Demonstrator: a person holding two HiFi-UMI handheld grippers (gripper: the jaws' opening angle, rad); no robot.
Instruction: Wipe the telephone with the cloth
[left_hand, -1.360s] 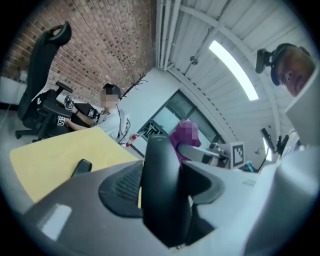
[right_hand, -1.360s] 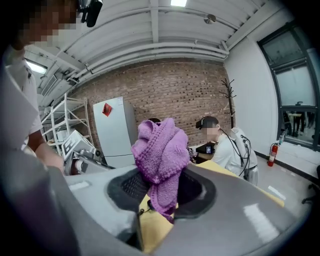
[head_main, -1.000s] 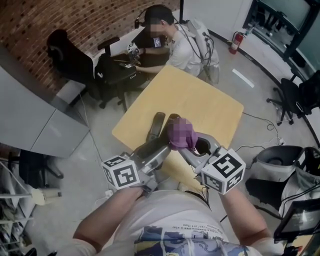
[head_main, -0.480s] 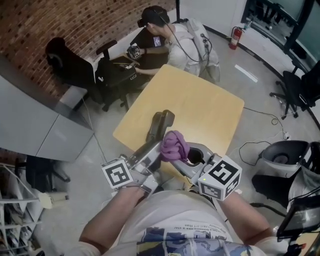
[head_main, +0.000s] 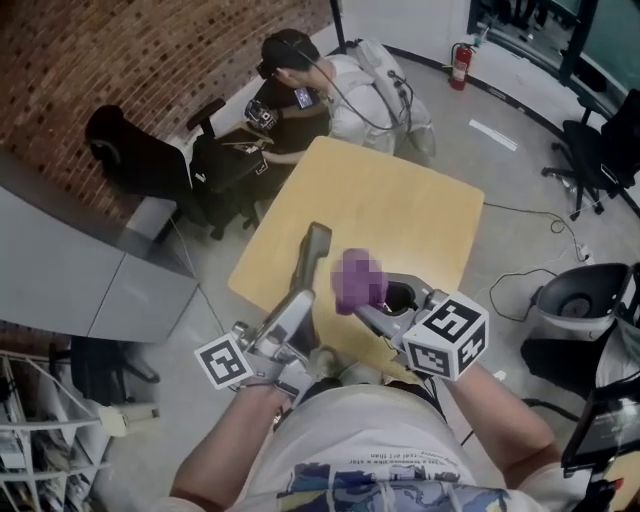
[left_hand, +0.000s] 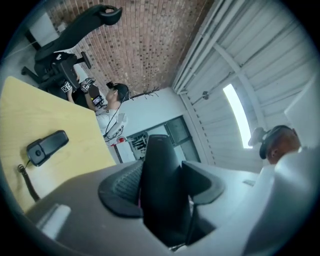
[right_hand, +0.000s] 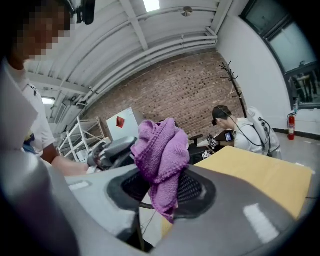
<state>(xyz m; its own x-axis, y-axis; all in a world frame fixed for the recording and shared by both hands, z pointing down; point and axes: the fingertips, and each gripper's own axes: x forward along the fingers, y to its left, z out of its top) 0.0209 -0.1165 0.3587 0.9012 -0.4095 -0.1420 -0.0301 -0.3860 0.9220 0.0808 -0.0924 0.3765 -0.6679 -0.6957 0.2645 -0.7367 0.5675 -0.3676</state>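
My left gripper (head_main: 302, 302) is shut on a dark telephone handset (head_main: 310, 258), which sticks out past the jaws over the yellow table (head_main: 400, 210). In the left gripper view the handset (left_hand: 159, 155) fills the gap between the pads of that gripper (left_hand: 160, 176). My right gripper (head_main: 372, 303) is shut on a bunched purple cloth (head_main: 356, 280), held just right of the handset; whether they touch I cannot tell. The cloth (right_hand: 160, 150) rises out of the right gripper (right_hand: 162, 189). A small black phone part with a cord (left_hand: 47, 146) lies on the table.
A seated person (head_main: 345, 85) works at the table's far side, beside black office chairs (head_main: 135, 150). A grey cabinet (head_main: 60, 270) stands at the left. A bin (head_main: 575, 295) and cables on the floor are at the right, a fire extinguisher (head_main: 460, 65) by the far wall.
Both grippers have drifted slightly toward me while keeping their holds. The cloth has shifted a little beside the handset.
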